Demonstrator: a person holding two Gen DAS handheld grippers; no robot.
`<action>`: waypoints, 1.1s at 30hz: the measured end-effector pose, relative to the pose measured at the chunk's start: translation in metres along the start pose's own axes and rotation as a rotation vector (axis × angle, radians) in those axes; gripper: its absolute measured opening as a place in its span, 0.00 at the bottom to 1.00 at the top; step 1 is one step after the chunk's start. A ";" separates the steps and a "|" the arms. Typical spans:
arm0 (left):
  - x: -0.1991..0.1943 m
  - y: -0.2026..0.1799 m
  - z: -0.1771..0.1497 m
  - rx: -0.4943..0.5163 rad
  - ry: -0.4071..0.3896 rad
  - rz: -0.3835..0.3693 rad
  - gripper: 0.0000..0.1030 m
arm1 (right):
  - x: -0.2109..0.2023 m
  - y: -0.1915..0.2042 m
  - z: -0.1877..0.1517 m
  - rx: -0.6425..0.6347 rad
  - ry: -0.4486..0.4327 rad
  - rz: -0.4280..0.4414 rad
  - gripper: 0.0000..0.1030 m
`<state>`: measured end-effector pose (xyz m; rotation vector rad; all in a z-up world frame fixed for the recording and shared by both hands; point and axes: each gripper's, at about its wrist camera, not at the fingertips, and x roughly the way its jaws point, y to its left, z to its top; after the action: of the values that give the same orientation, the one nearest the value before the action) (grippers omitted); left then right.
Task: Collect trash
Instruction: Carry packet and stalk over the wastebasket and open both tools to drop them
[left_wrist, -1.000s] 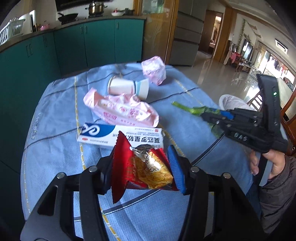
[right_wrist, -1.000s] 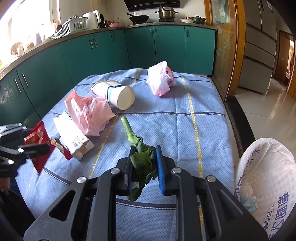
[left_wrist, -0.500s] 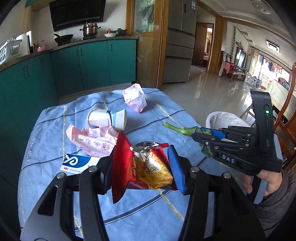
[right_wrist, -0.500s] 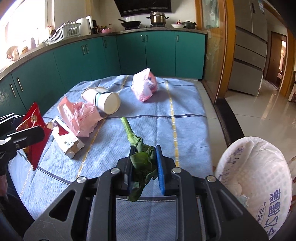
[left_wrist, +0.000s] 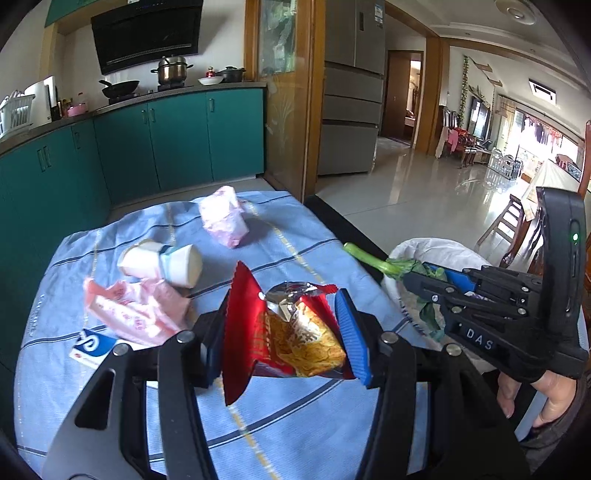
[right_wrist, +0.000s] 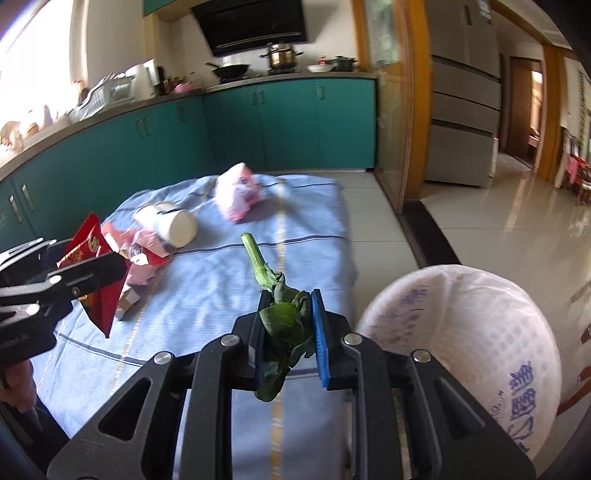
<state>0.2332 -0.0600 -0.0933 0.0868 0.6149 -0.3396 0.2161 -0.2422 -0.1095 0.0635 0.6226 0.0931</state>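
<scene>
1. Carrying two pieces of trash at once: the left gripper (left_wrist: 288, 332) has its jaws closed on a red snack wrapper (left_wrist: 291, 332), glossy crinkled foil with a torn silver mouth, held clear above the table (left_wrist: 295, 435).
2. The right gripper (right_wrist: 288, 332) has its jaws clamped nearly together on a leafy vegetable stalk (right_wrist: 275, 295); the limp dark leaves sit between the blue ribbed pads and the firm pale-green stem projects forward.
3. Beside the table's right edge stands a trash bag (right_wrist: 480, 332), an open-mouthed white woven sack with blue print. The stalk hangs just short of its rim; the wrapper is further back over the table.
4. Judged progress: both items are lifted but neither is yet dropped in, so the deposit remains to be done.
5. Left on the blue checked tablecloth: a paper cup (left_wrist: 162, 262) on its side, smooth and cylindrical; a crumpled pink plastic wrapper (left_wrist: 136, 314) just before it; a flat blue-and-white cardboard box (left_wrist: 92, 347) partly under that wrapper; and a bunched pink plastic bag (left_wrist: 223, 221) near the far edge.
</scene>
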 end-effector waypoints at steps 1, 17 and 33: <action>0.004 -0.008 0.000 0.004 0.008 -0.016 0.53 | -0.004 -0.009 -0.001 0.016 -0.005 -0.013 0.21; 0.057 -0.136 -0.003 0.132 0.044 -0.152 0.54 | -0.068 -0.130 -0.034 0.253 -0.072 -0.194 0.21; 0.125 -0.225 -0.025 0.217 0.168 -0.214 0.76 | -0.070 -0.180 -0.066 0.344 0.003 -0.259 0.21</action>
<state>0.2390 -0.3033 -0.1816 0.2604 0.7541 -0.6109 0.1332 -0.4268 -0.1379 0.3146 0.6398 -0.2653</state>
